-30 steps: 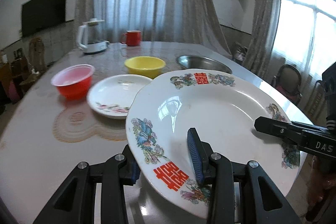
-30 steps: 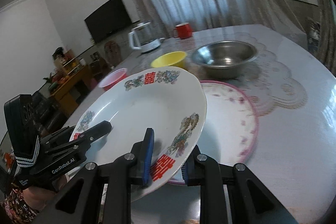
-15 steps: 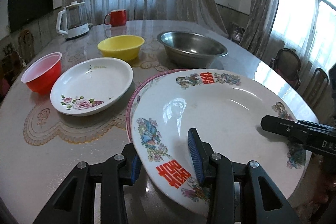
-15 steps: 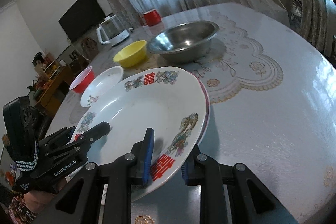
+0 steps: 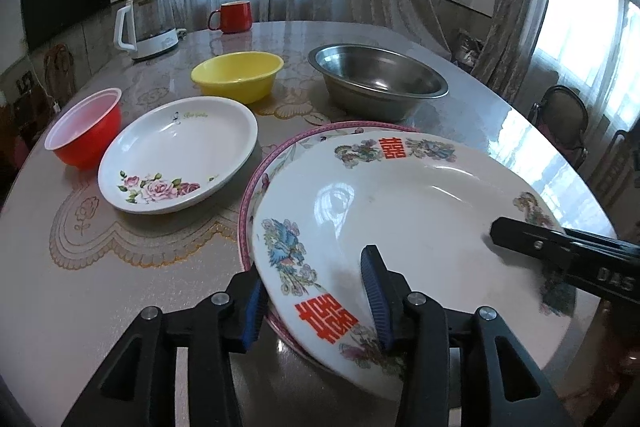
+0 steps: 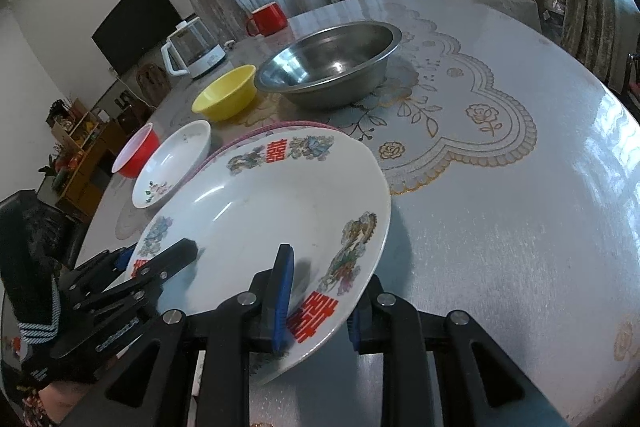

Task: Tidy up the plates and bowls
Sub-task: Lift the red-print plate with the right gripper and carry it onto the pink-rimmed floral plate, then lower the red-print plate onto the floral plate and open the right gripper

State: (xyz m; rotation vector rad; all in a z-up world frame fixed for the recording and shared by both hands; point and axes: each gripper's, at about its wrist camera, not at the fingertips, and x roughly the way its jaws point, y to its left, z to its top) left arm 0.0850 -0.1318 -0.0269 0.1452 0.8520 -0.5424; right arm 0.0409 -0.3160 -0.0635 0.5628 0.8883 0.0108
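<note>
The large white plate with red characters and dragon prints (image 5: 404,211) lies on a pink-rimmed plate (image 5: 256,183) on the table (image 5: 120,287); the left gripper (image 5: 316,291), jaws opening, straddles its near rim, and the right gripper (image 6: 320,303) pinches its rim

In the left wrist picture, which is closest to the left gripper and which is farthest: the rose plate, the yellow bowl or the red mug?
From the left gripper:
1. Rose plate, just ahead, to the left.
2. Yellow bowl, behind that plate, mid-table.
3. Red mug, at the far edge by the curtains.
</note>
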